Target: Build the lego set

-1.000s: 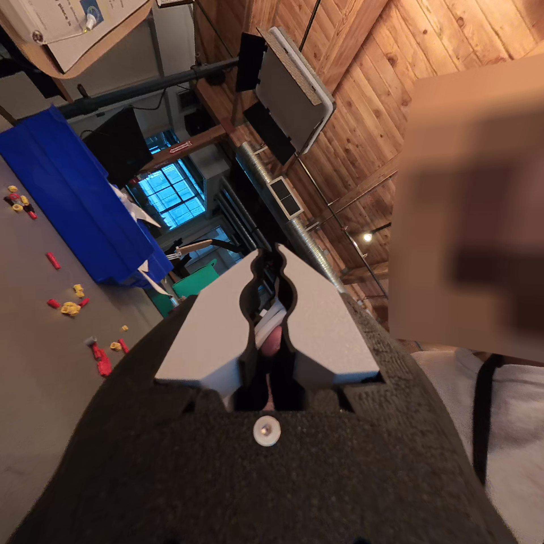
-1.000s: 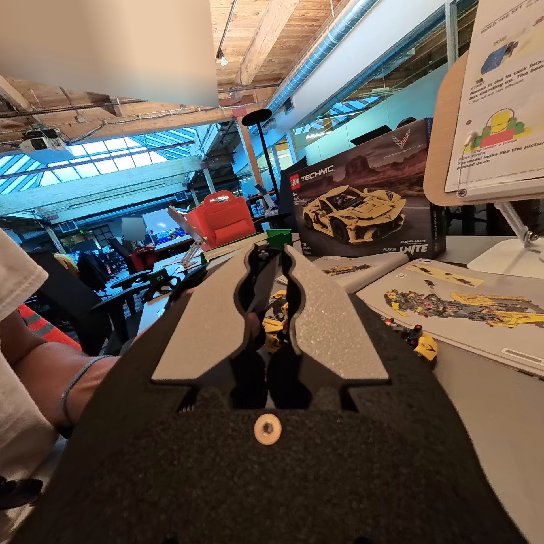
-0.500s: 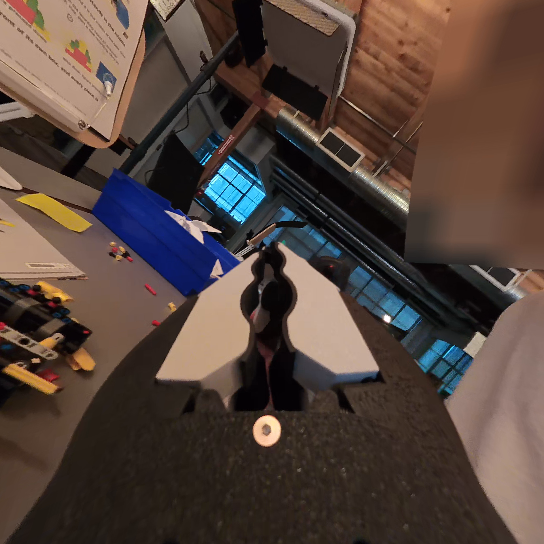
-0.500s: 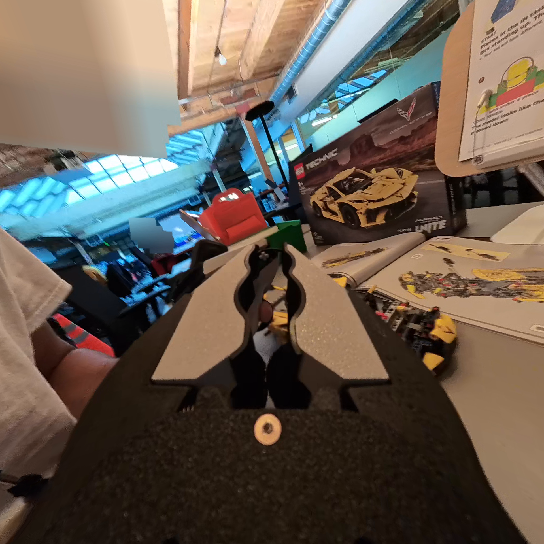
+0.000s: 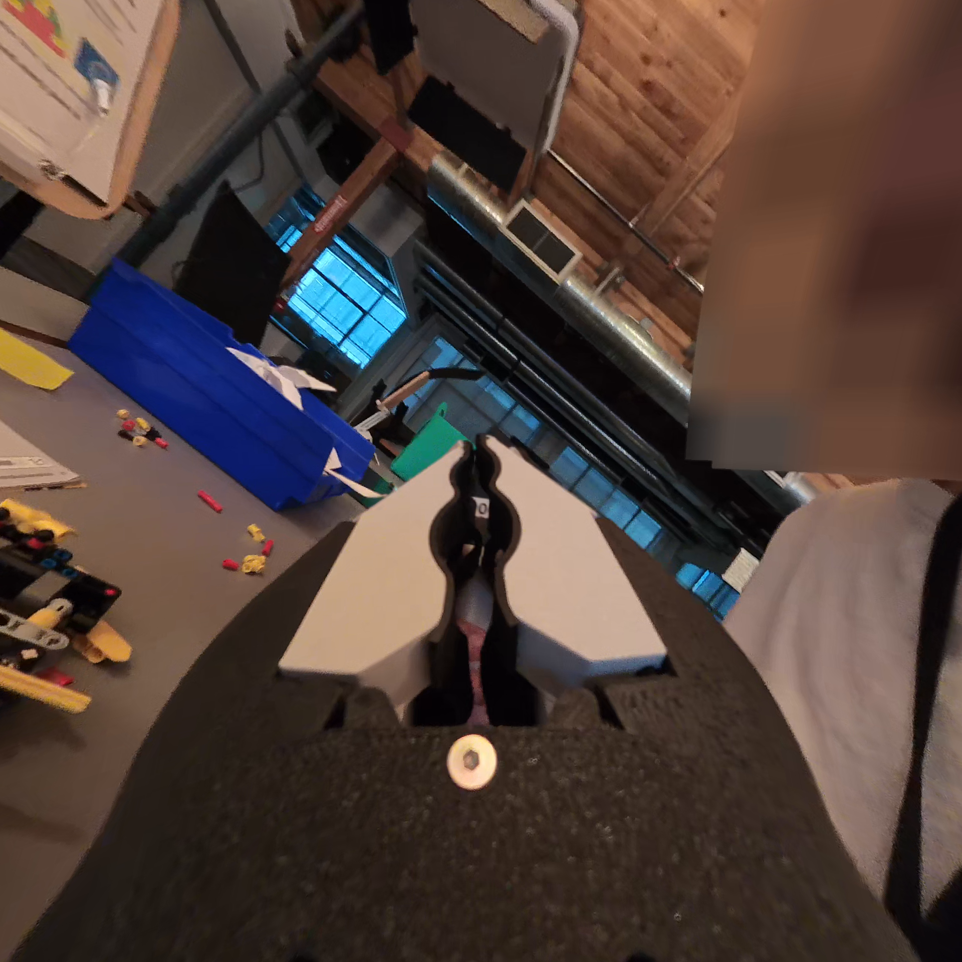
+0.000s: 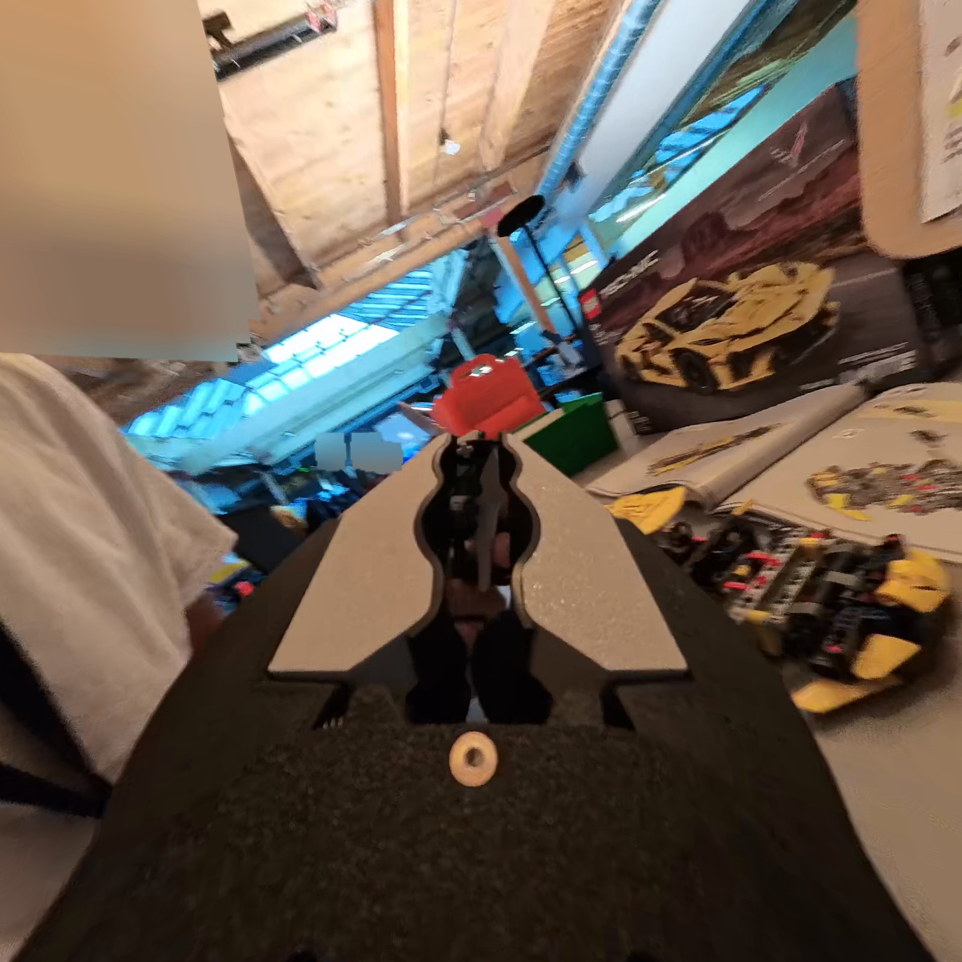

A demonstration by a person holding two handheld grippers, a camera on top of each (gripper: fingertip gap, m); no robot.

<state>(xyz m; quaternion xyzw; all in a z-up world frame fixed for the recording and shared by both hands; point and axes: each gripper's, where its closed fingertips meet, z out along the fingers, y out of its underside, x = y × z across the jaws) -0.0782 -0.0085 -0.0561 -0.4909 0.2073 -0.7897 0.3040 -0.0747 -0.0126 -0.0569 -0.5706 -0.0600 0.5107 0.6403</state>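
Left wrist view: bin [image 5: 208,375] set on table [image 5: 130,531] toward far edge; loose pieces [image 5: 139,428] scattered before it; partly built model [image 5: 47,598] placed at left, nearer.

Right wrist view: model [image 6: 833,598] laid on table at right; open manual [image 6: 812,463] spread behind it; set box [image 6: 755,323] stood behind manual.

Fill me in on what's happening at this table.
A person holds a pair of tongs in each hand, raised off the table. The left tongs and the right tongs are both shut and seem empty. The half-built yellow and black car sits on the table beside the open instruction booklet, untouched.
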